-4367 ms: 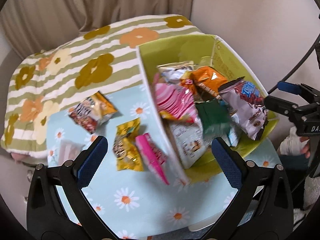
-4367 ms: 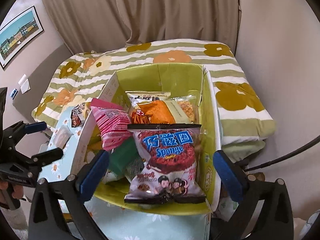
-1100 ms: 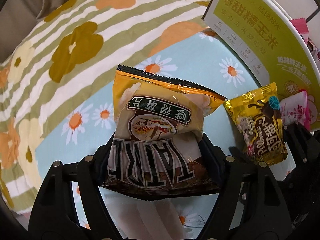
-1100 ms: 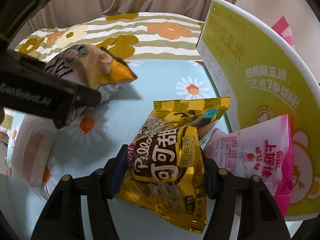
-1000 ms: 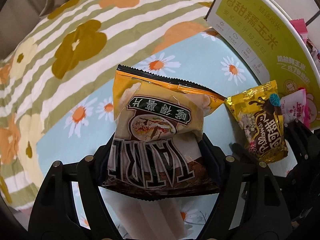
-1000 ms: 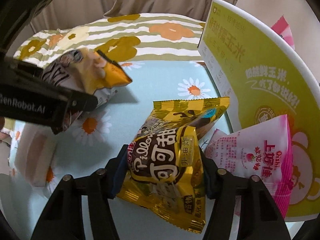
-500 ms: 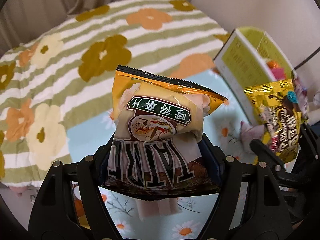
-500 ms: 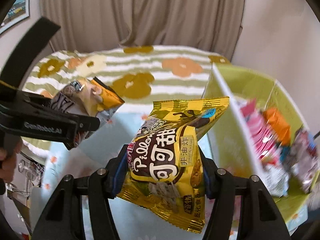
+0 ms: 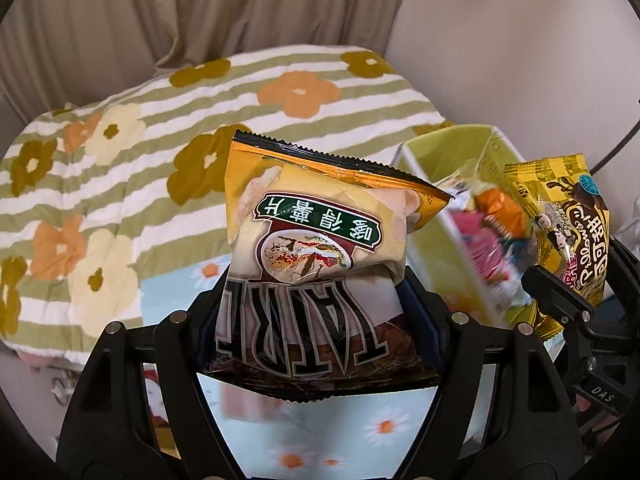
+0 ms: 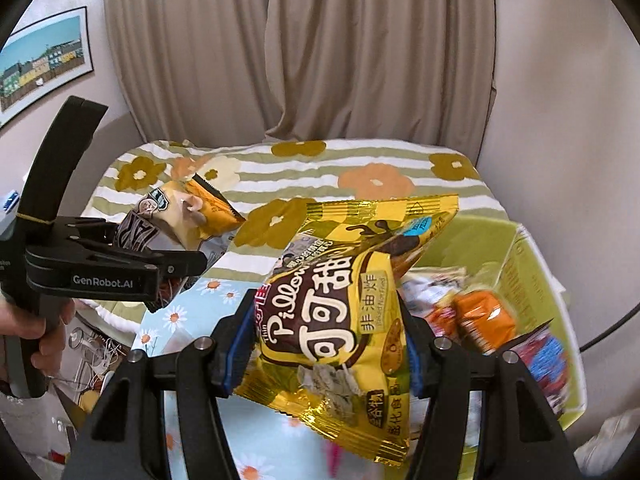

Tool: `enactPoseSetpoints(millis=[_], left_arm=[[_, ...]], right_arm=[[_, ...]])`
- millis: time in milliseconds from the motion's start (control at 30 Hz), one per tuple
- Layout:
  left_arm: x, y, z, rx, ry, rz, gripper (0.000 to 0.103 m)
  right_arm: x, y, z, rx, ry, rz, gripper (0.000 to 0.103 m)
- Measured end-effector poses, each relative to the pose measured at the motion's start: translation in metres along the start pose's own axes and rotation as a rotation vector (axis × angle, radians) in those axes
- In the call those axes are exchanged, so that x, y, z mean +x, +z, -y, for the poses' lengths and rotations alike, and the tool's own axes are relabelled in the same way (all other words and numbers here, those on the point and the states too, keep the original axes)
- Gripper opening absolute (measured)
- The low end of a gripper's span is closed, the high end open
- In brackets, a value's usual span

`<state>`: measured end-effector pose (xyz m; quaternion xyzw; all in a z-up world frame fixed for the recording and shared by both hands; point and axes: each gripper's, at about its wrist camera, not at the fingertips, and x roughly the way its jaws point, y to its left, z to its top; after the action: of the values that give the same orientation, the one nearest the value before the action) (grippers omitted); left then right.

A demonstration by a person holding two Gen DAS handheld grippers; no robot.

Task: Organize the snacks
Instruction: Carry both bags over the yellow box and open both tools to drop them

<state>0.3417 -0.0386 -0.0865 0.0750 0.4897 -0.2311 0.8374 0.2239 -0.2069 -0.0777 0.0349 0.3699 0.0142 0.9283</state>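
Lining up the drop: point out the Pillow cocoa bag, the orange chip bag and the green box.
Pillow cocoa bag (image 10: pixel 344 316): right wrist view, brown front label.
Orange chip bag (image 9: pixel 316 248): left wrist view, printed front panel.
Green box (image 10: pixel 524 276): right wrist view, inner right wall.

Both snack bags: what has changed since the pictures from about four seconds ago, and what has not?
Then both grippers were empty and both bags lay on the daisy cloth. Now the left gripper is clamped on the orange chip bag and the right gripper on the yellow cocoa bag, both lifted clear of the daisy cloth. The green box stays full of snacks.
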Motion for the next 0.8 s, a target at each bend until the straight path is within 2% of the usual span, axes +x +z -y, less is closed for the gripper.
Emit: enactPoseSetpoints(millis=[133, 367, 500, 667, 733, 767, 800], left_arm=[[-0.007, 0.004, 0.053, -0.041, 0.007, 0.027, 0.074], [0.0, 0.014, 0.148, -0.048, 0.027, 0.065, 0.074], [0.017, 0.018, 0.19, -0.039, 0.04, 0.036, 0.074], [0.043, 0.021, 0.221, -0.021, 0.035, -0.016, 0.074], [0.051, 0.023, 0.228, -0.012, 0.039, -0.026, 0.077], [0.055, 0.024, 0.231, -0.006, 0.04, -0.035, 0.086], [0.06, 0.024, 0.235, 0.003, 0.046, -0.045, 0.102]], right_arm=[[-0.02, 0.002, 0.044, -0.043, 0.037, 0.003, 0.056], [-0.037, 0.0, 0.12, -0.083, 0.072, 0.007, 0.056], [-0.043, -0.002, 0.152, -0.076, 0.081, 0.001, 0.056], [-0.039, -0.001, 0.183, -0.032, 0.09, -0.006, 0.056], [-0.035, -0.001, 0.192, -0.013, 0.091, -0.008, 0.056], [-0.033, 0.0, 0.195, -0.007, 0.089, -0.009, 0.056], [-0.033, 0.001, 0.199, -0.002, 0.086, -0.011, 0.056]])
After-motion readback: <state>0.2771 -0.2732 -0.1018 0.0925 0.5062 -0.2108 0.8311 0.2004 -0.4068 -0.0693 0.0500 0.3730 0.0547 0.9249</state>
